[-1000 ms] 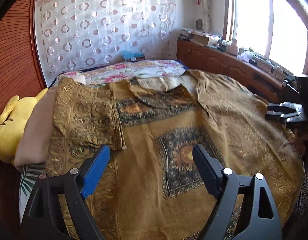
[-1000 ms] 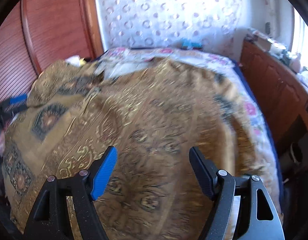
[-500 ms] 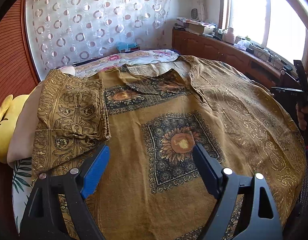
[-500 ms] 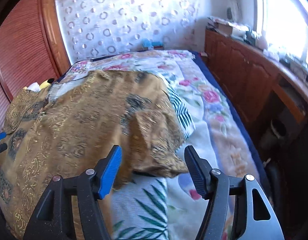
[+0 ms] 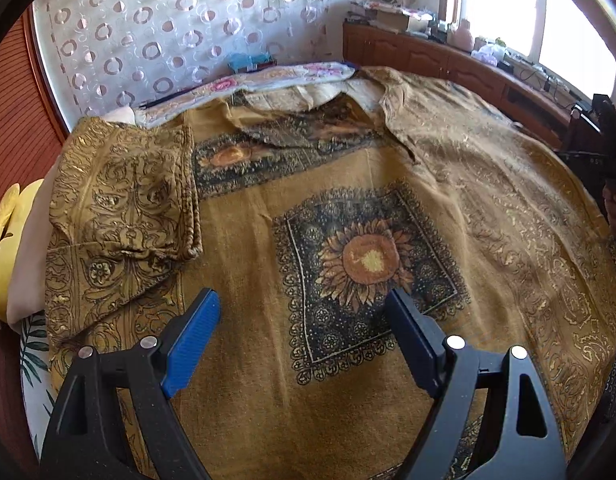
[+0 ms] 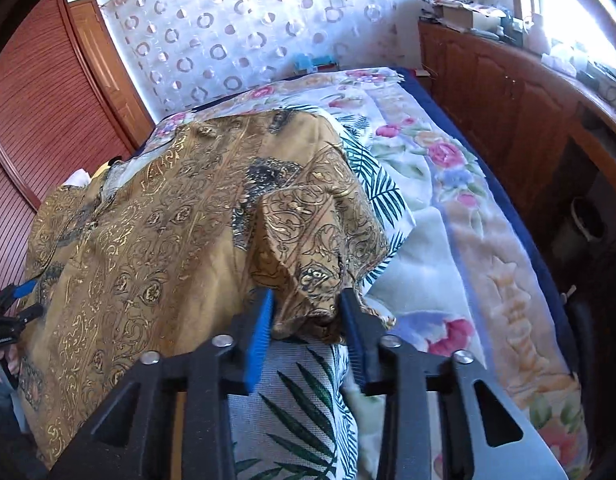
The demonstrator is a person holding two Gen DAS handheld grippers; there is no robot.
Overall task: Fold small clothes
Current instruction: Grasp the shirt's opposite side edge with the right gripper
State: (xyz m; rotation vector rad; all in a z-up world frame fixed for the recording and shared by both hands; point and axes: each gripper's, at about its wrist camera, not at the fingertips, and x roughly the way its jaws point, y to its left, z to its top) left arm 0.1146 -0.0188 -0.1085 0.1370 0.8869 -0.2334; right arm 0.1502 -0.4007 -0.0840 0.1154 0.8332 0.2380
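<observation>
The lower hem of the golden shirt (image 5: 308, 400) is cut off behind your left gripper (image 5: 304, 328), and the bed sheet (image 6: 447, 248) under it is mostly covered. In the right wrist view you cannot see what lies under the raised fold of cloth, and the far left of the shirt is dim. Your left sleeve (image 5: 124, 200) is already folded inward over the body, so its underside is hidden.

The shirt lies flat on the bed, front up, with the sunflower print (image 5: 367, 260) in the middle. Its long axis runs from you toward the curtain wall (image 5: 168, 32); the collar (image 5: 308, 104) points there.

The jaws of your left gripper are spread wide above the cloth, with nothing between the pads. The jaws of your right gripper (image 6: 308, 328) have just been closing, and a bunched corner of the shirt's right sleeve (image 6: 308, 272) sits between them, both pads touching it.
</observation>
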